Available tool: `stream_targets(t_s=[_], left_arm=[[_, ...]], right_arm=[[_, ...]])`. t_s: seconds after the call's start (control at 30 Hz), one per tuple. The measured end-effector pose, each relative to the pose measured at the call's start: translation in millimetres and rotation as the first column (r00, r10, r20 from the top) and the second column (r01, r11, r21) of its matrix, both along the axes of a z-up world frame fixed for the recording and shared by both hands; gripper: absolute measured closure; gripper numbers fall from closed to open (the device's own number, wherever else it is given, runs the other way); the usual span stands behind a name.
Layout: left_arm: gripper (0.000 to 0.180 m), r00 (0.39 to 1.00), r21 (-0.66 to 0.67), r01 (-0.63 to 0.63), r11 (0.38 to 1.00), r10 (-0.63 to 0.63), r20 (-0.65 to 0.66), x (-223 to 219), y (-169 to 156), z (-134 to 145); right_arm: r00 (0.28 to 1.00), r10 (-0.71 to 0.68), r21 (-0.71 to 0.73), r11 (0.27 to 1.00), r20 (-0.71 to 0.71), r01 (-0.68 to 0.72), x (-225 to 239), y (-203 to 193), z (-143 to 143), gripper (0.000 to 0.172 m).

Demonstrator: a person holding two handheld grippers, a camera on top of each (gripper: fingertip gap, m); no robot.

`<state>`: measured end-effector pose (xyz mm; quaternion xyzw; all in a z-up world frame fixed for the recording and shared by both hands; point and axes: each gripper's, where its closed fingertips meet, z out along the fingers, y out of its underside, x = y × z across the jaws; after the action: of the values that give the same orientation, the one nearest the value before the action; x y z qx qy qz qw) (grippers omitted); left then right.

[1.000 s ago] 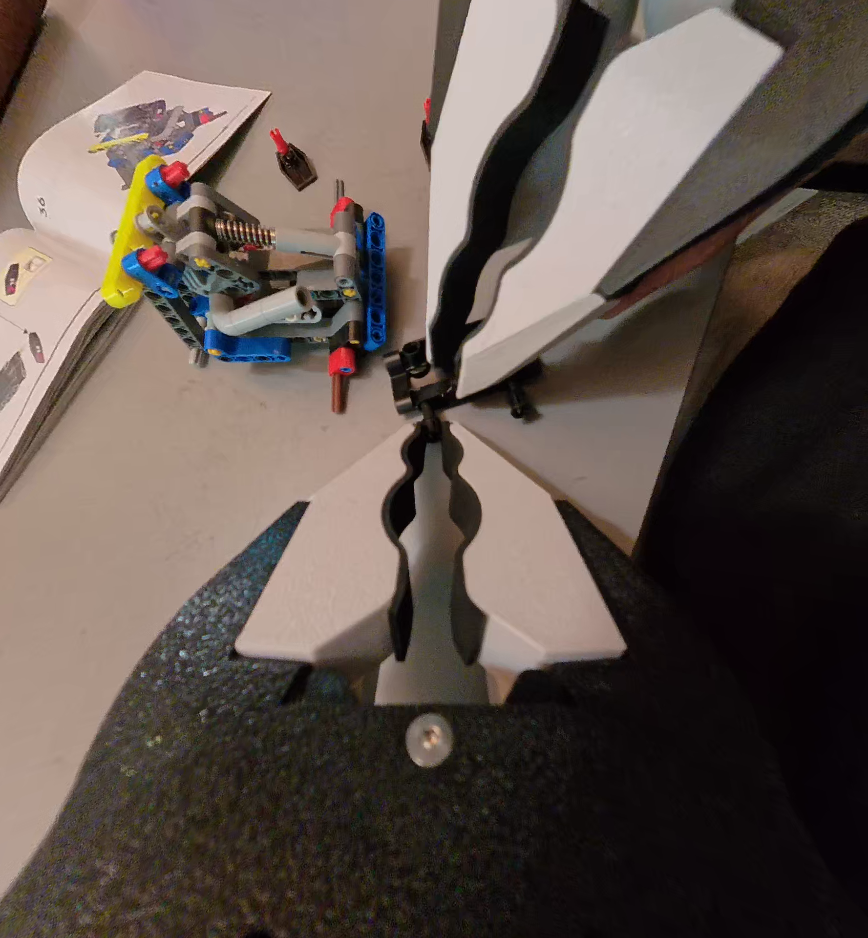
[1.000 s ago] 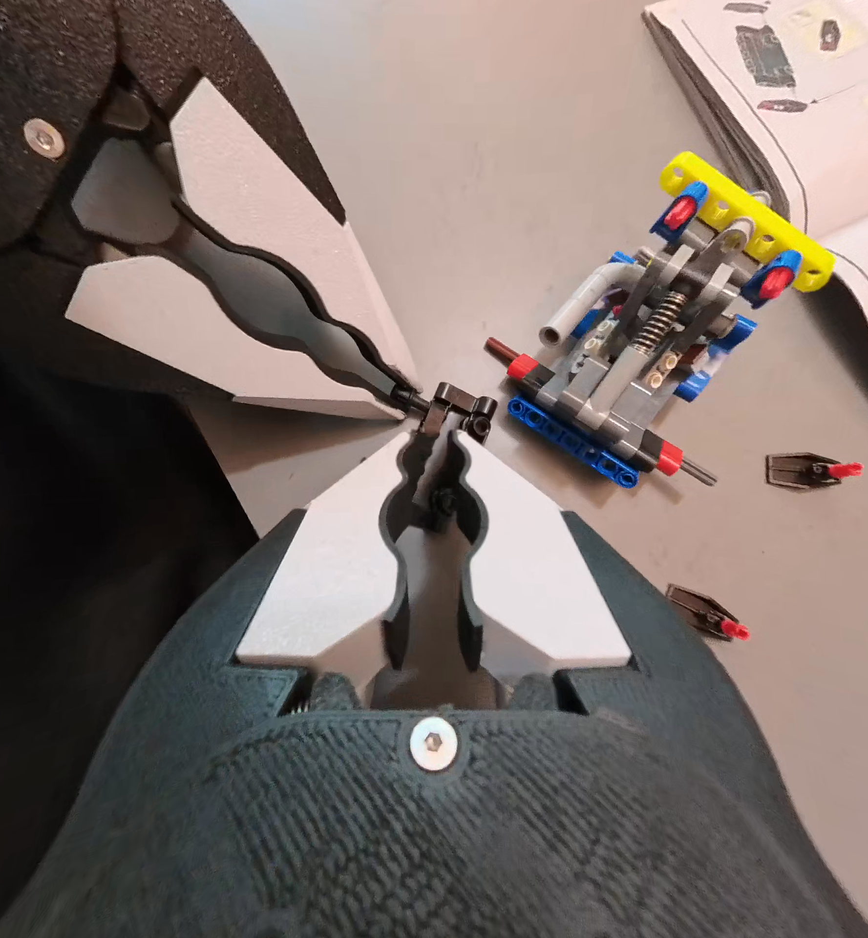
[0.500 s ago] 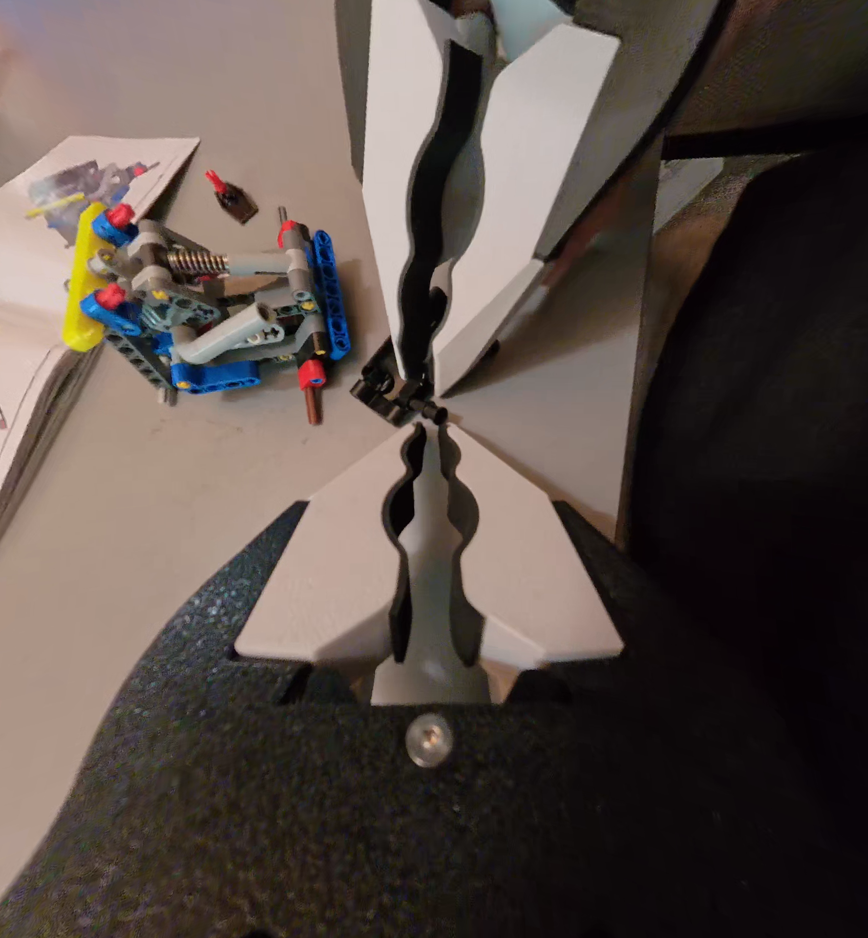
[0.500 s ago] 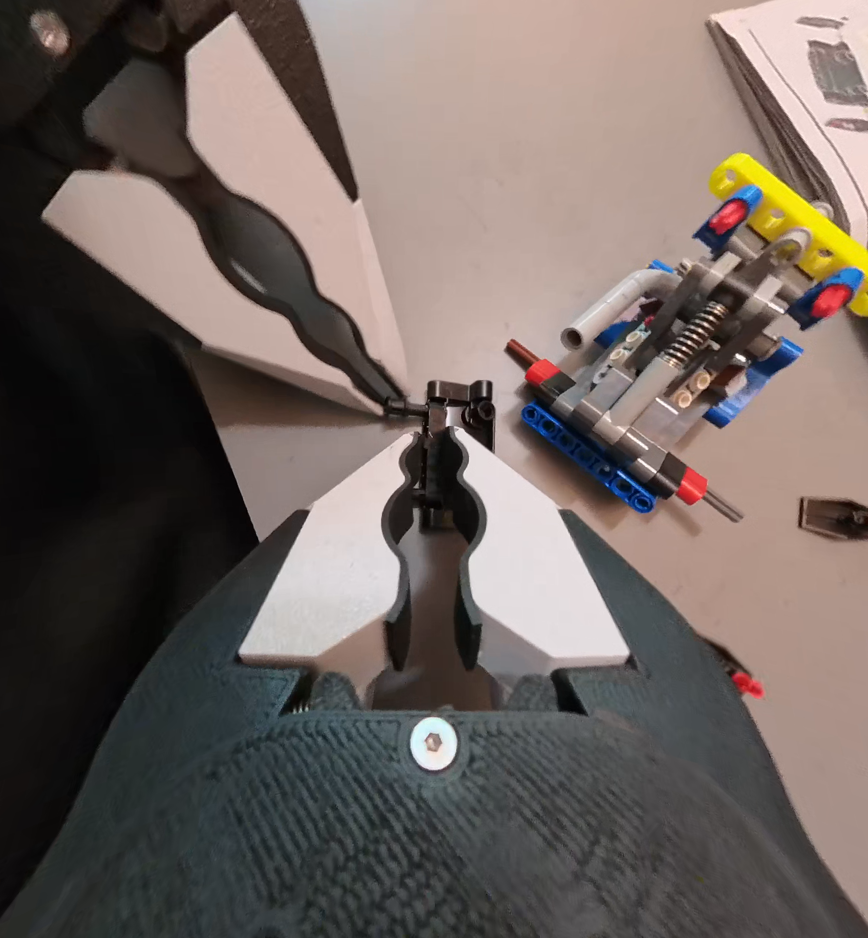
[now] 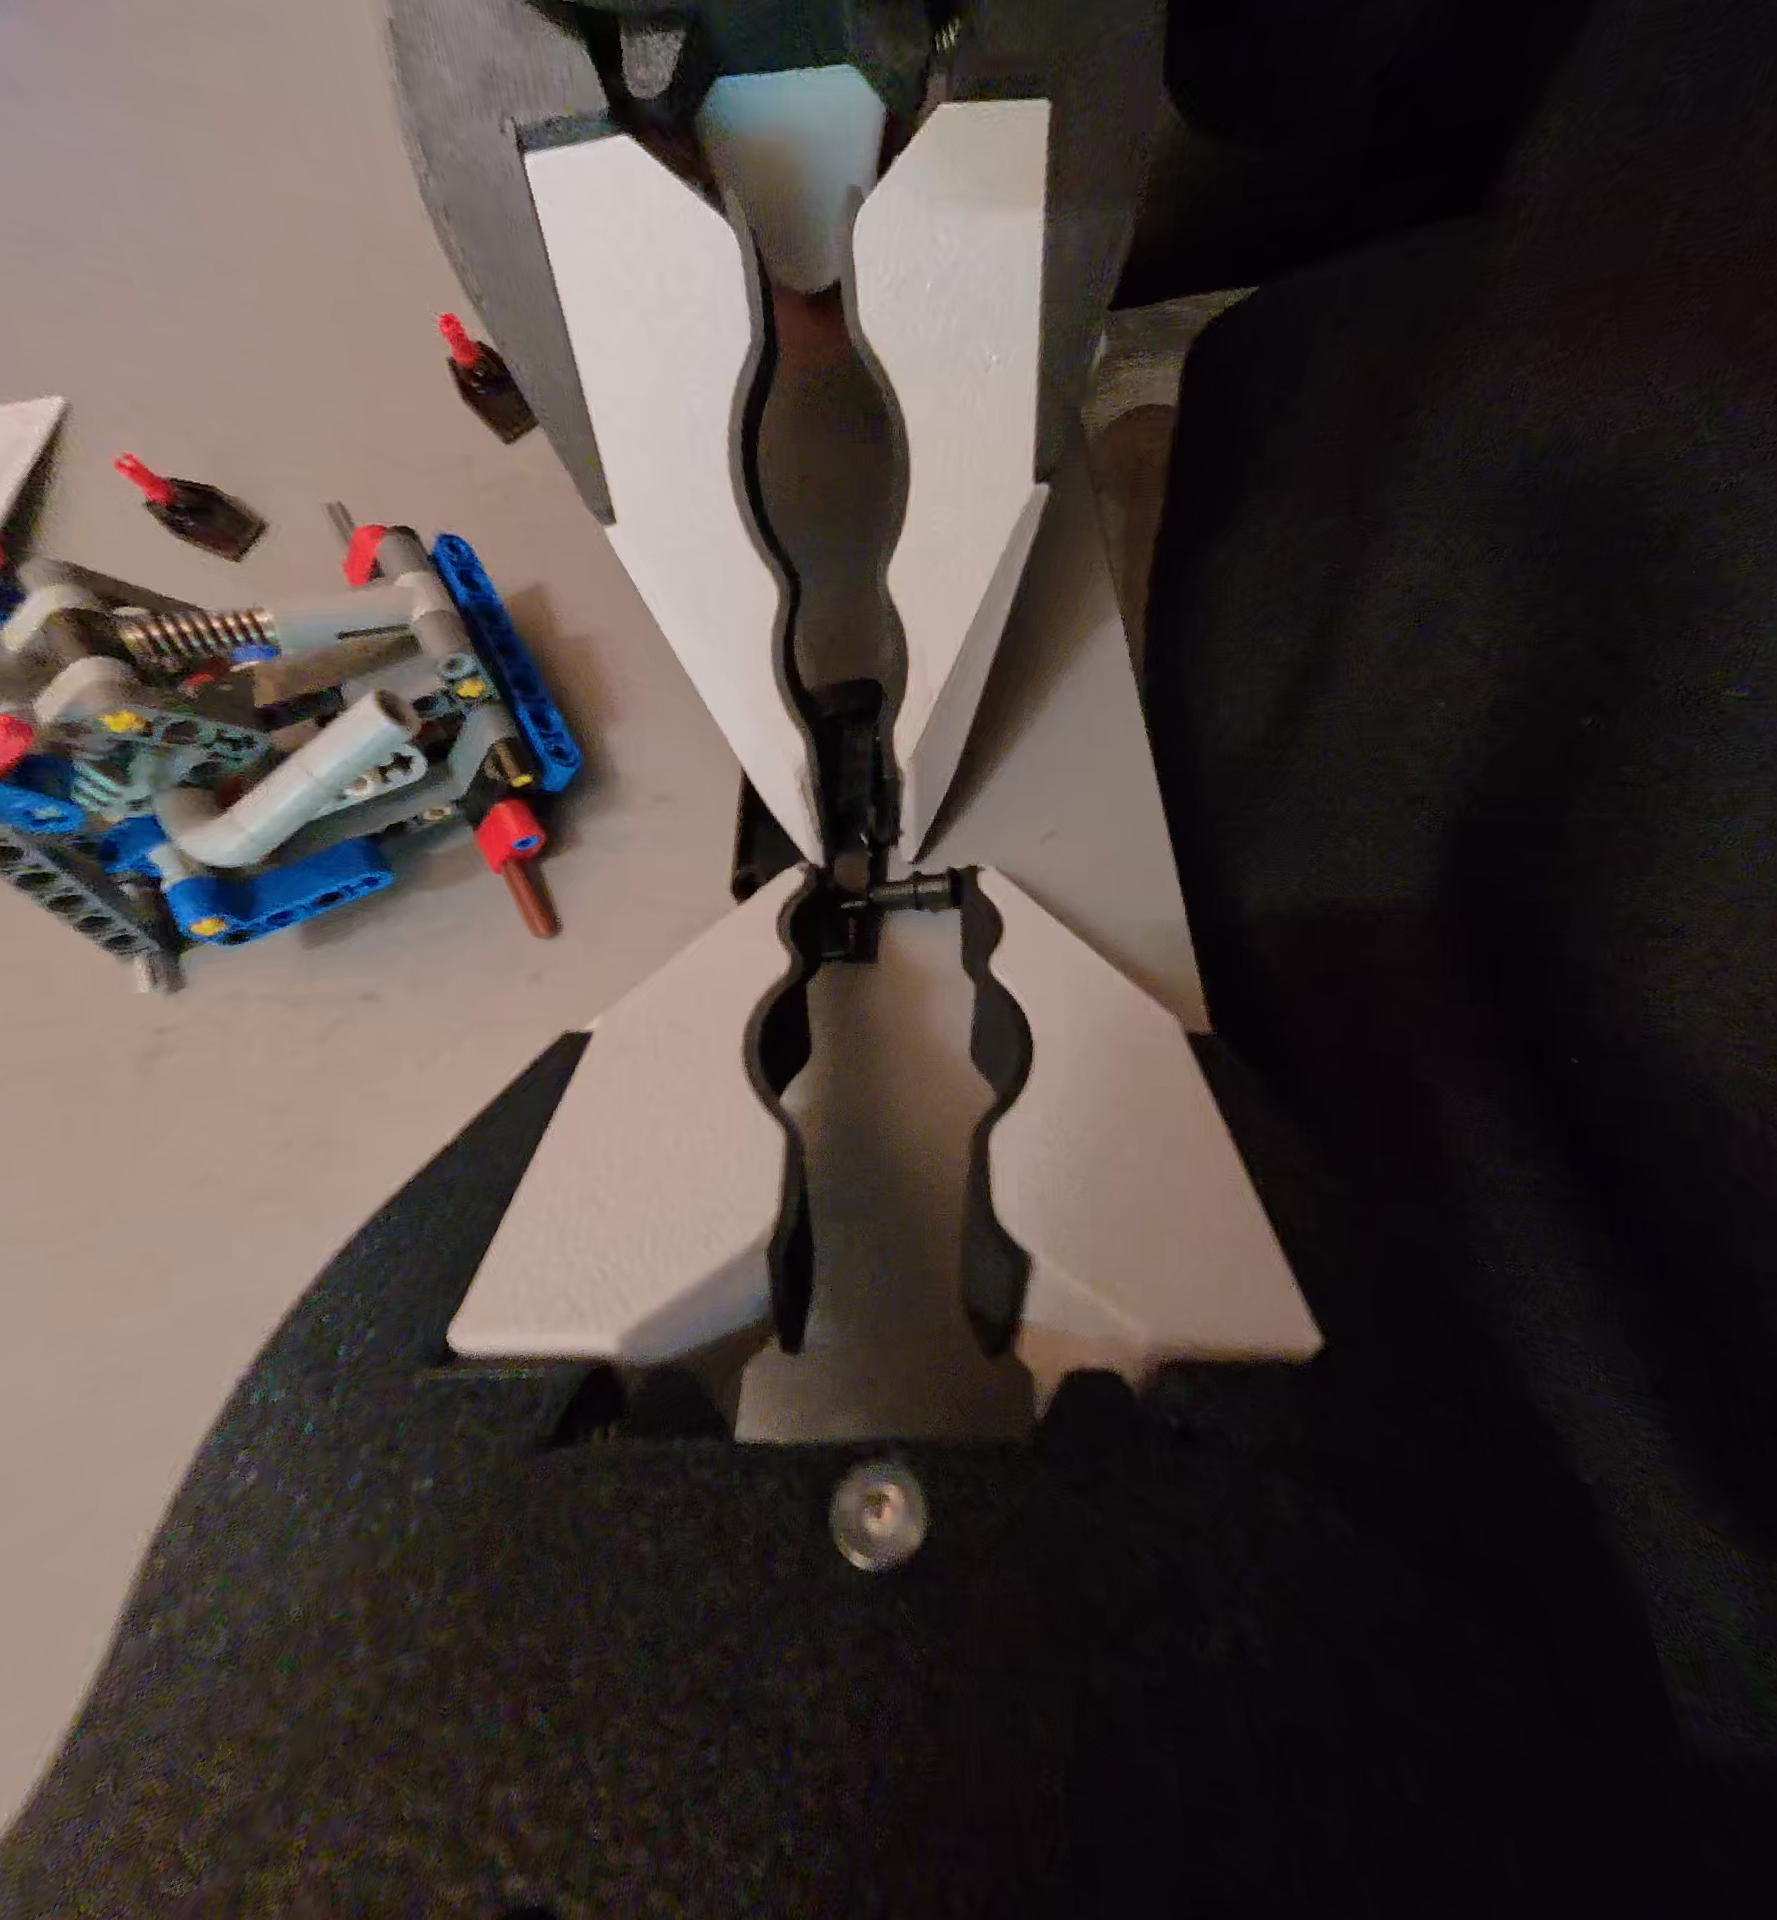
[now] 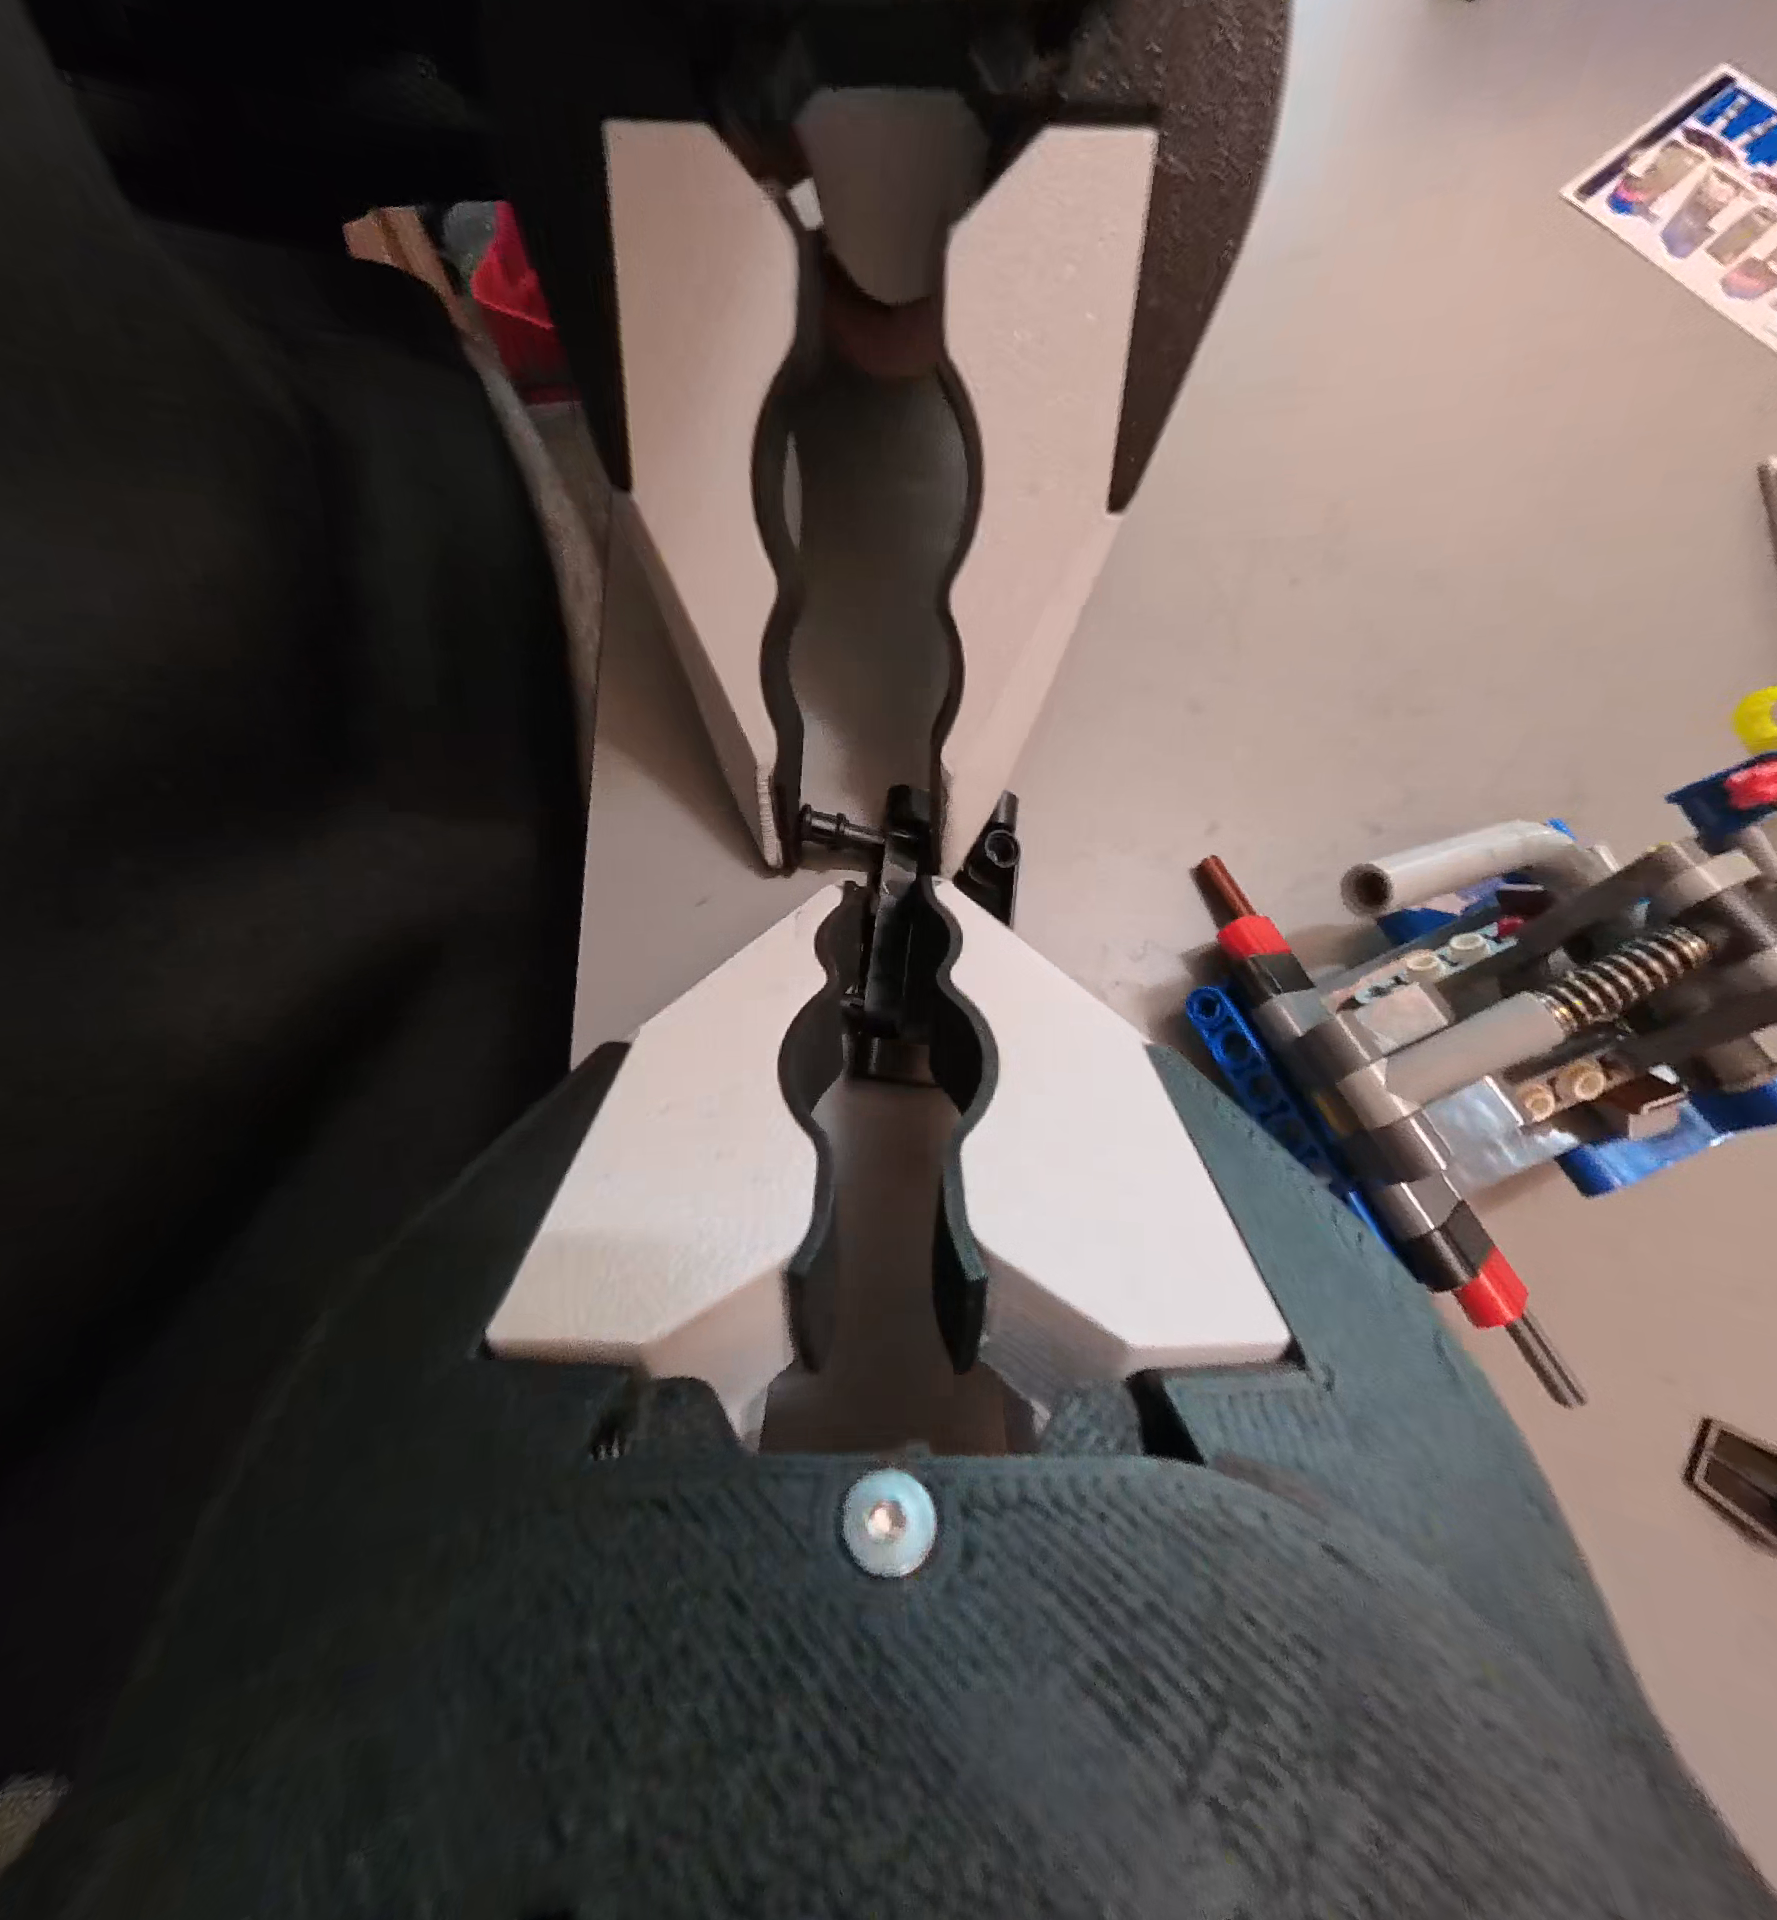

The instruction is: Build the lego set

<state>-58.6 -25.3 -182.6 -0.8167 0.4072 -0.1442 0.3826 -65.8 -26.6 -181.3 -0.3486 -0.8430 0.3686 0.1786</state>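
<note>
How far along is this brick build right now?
Done: blue, grey and yellow brick model lies built on the grey table. In hand: right tool clamps a black connector piece with pin, left tool spread around it. Seemingly left: two loose dark red-tipped pieces.

**Grey Tabletop Under Soft Indoor Light**

A plain grey table (image 5: 188, 1143) is filling the left wrist view's left side and is running across the right wrist view's upper right (image 6: 1383, 520). Soft, warm light is casting faint shadows on its matte surface. Beyond the table edge (image 5: 1164, 831), everything is falling into deep darkness, with only a dim dark mass (image 6: 188, 727) showing there.
</note>
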Motion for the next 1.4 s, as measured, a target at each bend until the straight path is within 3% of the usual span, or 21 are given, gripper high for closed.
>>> stream_targets(t_s=[0.27,0.53,0.7,0.9,1.03,1.23,1.4], left_arm=[[0.158,0.995,-0.099,0.074,0.992,-0.066,0.081,-1.0,-0.9,0.1],[0.158,0.993,-0.082,0.097,0.992,-0.091,0.073,2.3,-4.1,0.2],[0.153,0.983,-0.137,0.140,0.981,-0.121,0.137,5.8,-9.8,2.5],[0.158,0.984,-0.150,0.129,0.980,-0.107,0.145,6.5,-7.8,2.3],[0.158,0.986,-0.144,0.114,0.983,-0.095,0.137,6.4,-7.1,2.0],[0.158,0.988,-0.129,0.114,0.985,-0.099,0.116,5.1,-6.7,1.3],[0.159,0.987,-0.206,0.061,0.977,-0.029,0.157,4.6,-6.6,1.4]], right_arm=[[0.999,0.032,-0.046,0.998,0.013,-0.031,0.5,-1.0,1.2,0.162],[1.000,0.018,-0.057,0.998,0.026,-0.016,4.2,-2.8,0.8,0.161],[0.997,0.063,-0.072,0.996,0.036,-0.060,7.0,-4.6,1.4,0.160],[0.990,0.114,-0.130,0.986,0.081,-0.102,12.6,-6.9,2.7,0.152],[0.995,0.078,-0.107,0.992,0.070,-0.070,7.5,-2.3,1.4,0.165],[0.997,0.049,-0.093,0.995,0.060,-0.043,7.1,-3.3,0.9,0.165],[0.999,0.016,-0.075,0.997,0.043,-0.013,5.8,-3.9,1.1,0.165]])
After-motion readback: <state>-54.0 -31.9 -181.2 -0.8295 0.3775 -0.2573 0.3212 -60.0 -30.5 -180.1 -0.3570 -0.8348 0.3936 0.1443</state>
